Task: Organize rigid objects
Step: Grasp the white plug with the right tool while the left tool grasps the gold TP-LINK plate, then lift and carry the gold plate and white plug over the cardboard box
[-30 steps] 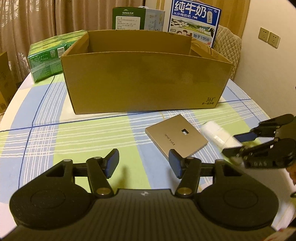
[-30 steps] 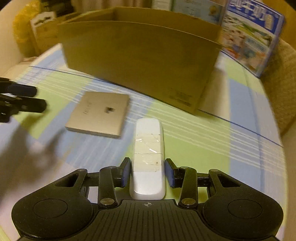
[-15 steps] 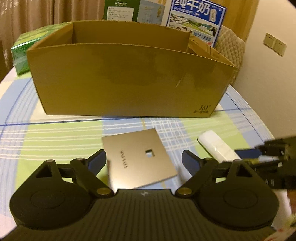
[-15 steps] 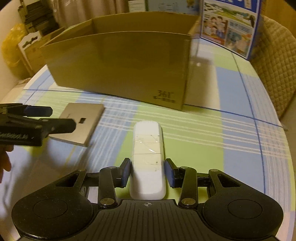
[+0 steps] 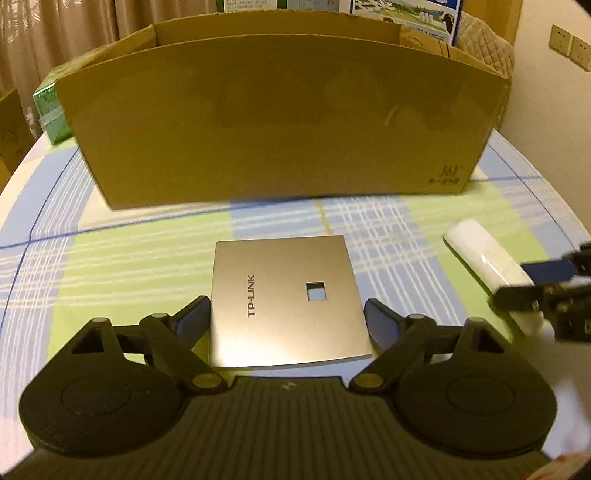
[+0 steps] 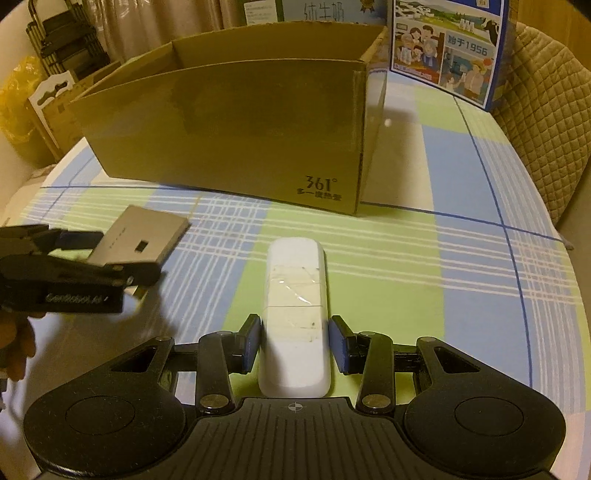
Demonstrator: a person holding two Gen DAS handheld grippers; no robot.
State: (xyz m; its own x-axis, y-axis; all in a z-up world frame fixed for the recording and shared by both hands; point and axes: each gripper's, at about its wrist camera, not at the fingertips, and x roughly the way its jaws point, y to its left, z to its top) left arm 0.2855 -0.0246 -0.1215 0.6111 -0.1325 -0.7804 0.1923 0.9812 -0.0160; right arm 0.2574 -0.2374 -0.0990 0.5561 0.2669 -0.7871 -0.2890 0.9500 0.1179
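Left wrist view showed the left gripper (image 5: pixel 286 317) spread wide, straddling the plate (image 5: pixel 284 302) on the cloth (image 5: pixel 110 258), apparently to grasp it; the right gripper (image 6: pixel 294 345) clamped the remote (image 6: pixel 294 310), likely bound for the box (image 6: pixel 229 129).

Both wrist cameras look steeply down, sharing the cardboard box (image 5: pixel 280 122).

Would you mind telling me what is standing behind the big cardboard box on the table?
Behind the cardboard box stand a blue milk carton, a green-and-white carton and, to its left, a green package. The box hides their lower parts, and its inside floor cannot be seen.
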